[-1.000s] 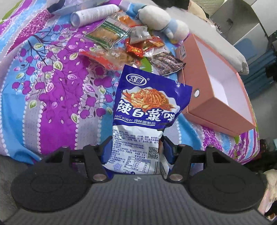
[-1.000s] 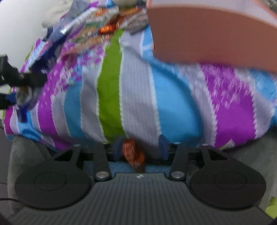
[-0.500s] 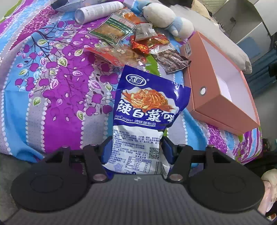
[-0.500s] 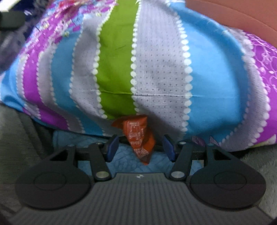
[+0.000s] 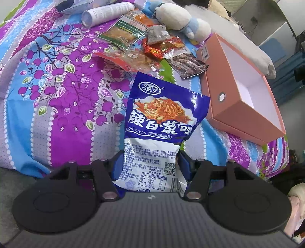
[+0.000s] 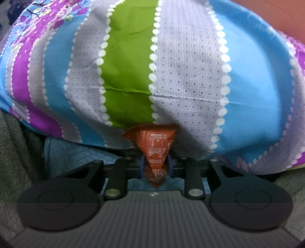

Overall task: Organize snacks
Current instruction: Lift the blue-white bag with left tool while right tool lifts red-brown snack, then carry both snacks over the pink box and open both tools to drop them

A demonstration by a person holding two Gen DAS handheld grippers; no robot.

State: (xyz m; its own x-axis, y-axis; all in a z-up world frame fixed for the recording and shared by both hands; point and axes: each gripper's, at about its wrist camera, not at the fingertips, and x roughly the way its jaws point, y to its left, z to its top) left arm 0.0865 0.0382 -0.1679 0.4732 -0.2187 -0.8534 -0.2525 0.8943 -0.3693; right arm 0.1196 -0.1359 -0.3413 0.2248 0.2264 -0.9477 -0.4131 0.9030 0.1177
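Observation:
In the left wrist view my left gripper (image 5: 150, 162) is shut on the lower end of a blue-and-white snack bag (image 5: 162, 114), which stands upright above the bed. Behind it lies a pile of several snack packets (image 5: 152, 49). An open orange box (image 5: 244, 122) with a white inside sits on the bed to the right. In the right wrist view my right gripper (image 6: 156, 167) points down at the bed's edge, its jaws closing on a small orange snack packet (image 6: 155, 145). The pads pinch its lower part. Its top rests against the hanging sheet.
A bright striped and flowered bedsheet (image 6: 133, 66) covers the bed and hangs over its edge. A white plush toy (image 5: 177, 19) and a white tube (image 5: 106, 13) lie at the back. Blue quilted fabric (image 6: 76, 154) shows under the sheet.
My right gripper has come down close to the bed's edge and its jaws have narrowed from wide apart onto the orange packet. The left gripper and its blue bag have stayed put.

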